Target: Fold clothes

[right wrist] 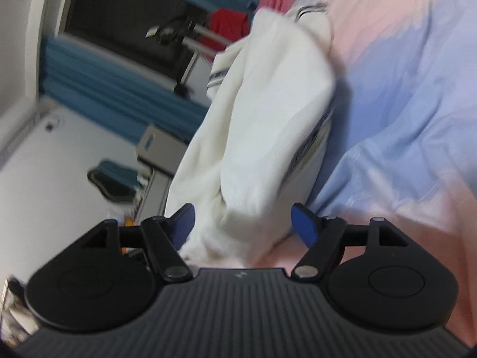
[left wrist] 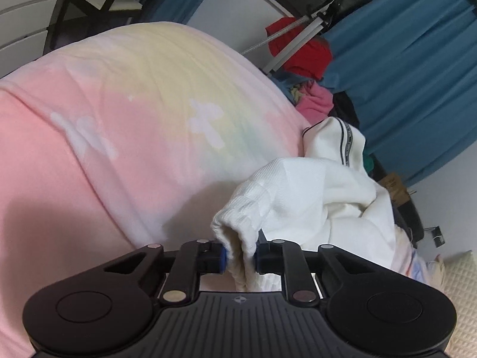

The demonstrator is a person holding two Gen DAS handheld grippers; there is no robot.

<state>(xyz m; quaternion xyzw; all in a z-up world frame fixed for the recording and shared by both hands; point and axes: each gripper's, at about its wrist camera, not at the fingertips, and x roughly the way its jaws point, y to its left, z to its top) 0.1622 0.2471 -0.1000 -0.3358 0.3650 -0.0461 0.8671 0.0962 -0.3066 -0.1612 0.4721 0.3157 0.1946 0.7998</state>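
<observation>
A white garment with dark striped trim lies bunched on a pastel pink, yellow and blue blanket. My left gripper is shut on a ribbed white cuff of it, the blue pads pinching the fabric from both sides. In the right wrist view the same white garment runs away from the camera over the blanket. My right gripper stands open, its blue pads wide apart with a fold of the garment between them and not pressed.
A pile of red and pink clothes sits at the blanket's far edge near a tripod. Blue curtains hang behind. A cardboard box and a dark chair stand on the floor beside the bed.
</observation>
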